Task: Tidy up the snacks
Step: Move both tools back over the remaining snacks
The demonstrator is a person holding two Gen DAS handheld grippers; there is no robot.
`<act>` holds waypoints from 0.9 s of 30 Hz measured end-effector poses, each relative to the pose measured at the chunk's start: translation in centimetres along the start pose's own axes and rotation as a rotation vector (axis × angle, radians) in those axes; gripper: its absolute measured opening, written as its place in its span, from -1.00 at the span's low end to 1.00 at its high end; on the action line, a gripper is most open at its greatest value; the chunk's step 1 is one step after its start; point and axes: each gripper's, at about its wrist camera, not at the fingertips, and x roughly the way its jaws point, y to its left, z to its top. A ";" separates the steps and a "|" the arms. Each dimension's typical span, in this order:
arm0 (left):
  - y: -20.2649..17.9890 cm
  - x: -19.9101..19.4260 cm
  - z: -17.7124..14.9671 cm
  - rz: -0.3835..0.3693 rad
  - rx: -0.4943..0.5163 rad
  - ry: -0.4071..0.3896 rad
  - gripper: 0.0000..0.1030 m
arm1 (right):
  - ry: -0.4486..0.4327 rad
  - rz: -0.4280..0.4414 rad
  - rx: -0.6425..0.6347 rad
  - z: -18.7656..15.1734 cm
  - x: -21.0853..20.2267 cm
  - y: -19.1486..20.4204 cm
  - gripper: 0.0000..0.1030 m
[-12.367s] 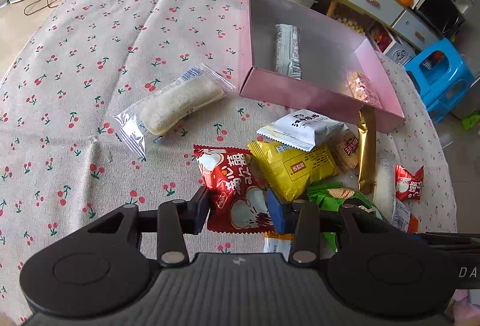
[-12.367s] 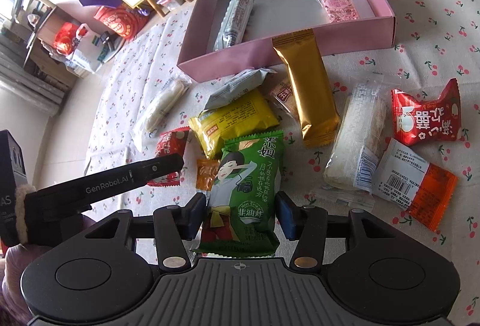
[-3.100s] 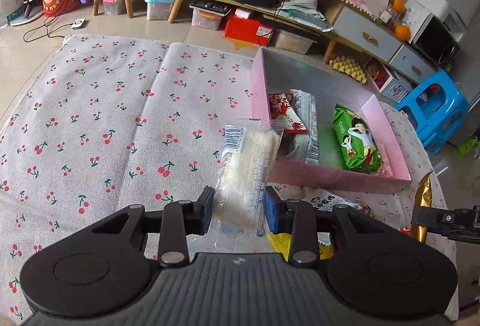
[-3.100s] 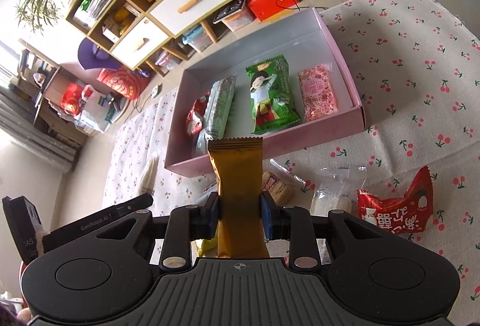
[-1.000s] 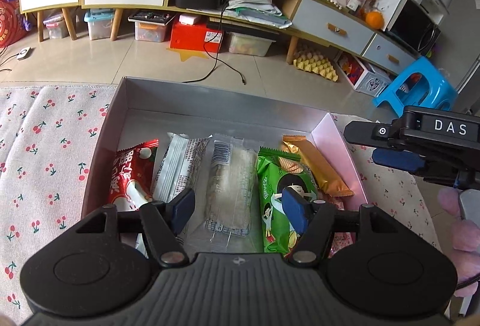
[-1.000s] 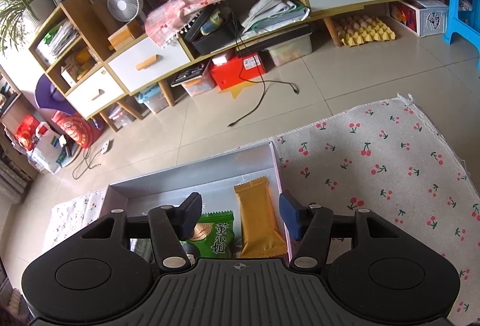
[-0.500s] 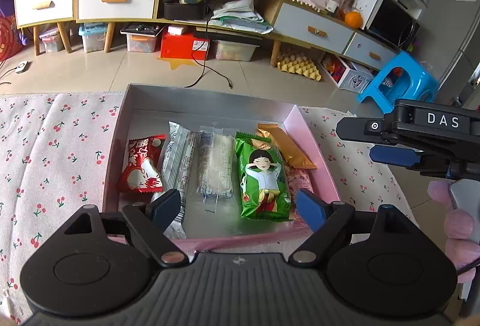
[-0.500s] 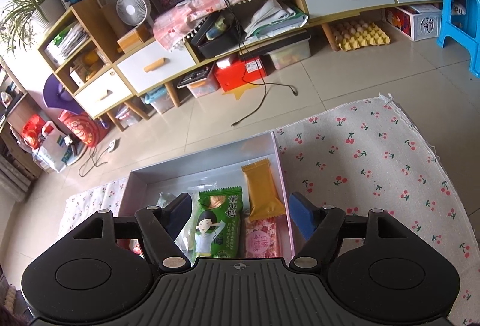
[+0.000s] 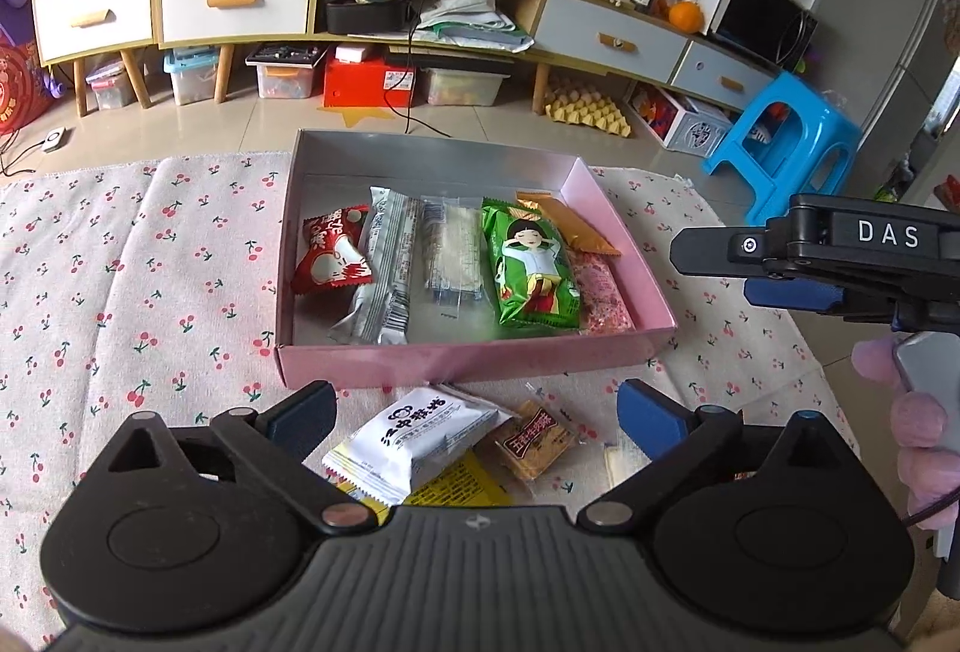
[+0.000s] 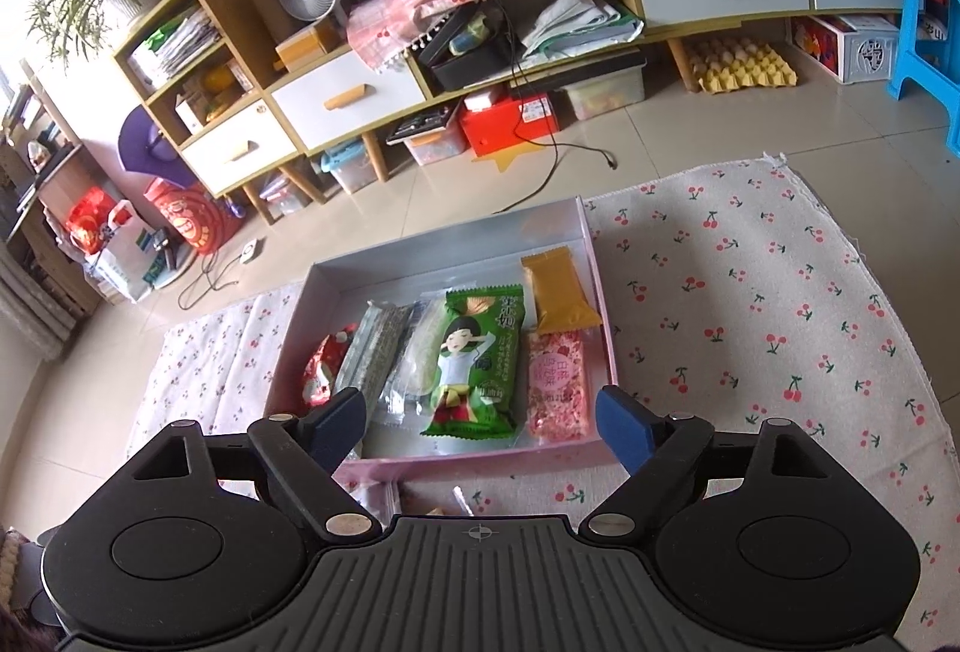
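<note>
A pink box (image 9: 468,355) (image 10: 480,457) on the cherry-print cloth holds a red packet (image 9: 330,256), a grey bar, a clear rice-cake pack (image 9: 451,247), a green packet (image 9: 534,265) (image 10: 477,358), a gold bar (image 10: 558,292) and a pink packet (image 10: 555,382). My left gripper (image 9: 474,415) hangs near the box's front wall, jaws opening wide, nothing held. Below it on the cloth lie a white packet (image 9: 414,439), a brown biscuit (image 9: 537,439) and a yellow packet. My right gripper (image 10: 480,424) hovers before the box, jaws opening, empty; it also shows at the right (image 9: 792,271).
The cloth (image 9: 120,280) (image 10: 750,304) covers a low table with floor beyond its far edge. A blue stool (image 9: 786,136) stands at the right. Cabinets, storage bins and cables line the far wall. A hand in a pink sleeve (image 9: 918,424) holds the right gripper.
Both grippers have let go of their snacks in the box, opened wider and pulled back toward me, so the whole box and the loose packets in front now show.
</note>
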 end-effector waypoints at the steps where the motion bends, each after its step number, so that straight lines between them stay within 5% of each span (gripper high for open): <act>1: 0.1 -0.2 -0.2 0.003 0.003 0.000 0.96 | 0.002 -0.015 -0.004 -0.3 -0.2 0.2 0.68; 17: 2.7 -1.4 -3.7 0.074 0.004 0.028 0.99 | 0.013 -0.078 -0.079 -5.2 -1.6 1.6 0.78; 27: 3.3 -2.3 -6.8 0.074 0.041 0.097 0.98 | 0.101 -0.096 -0.143 -8.4 -1.4 0.1 0.78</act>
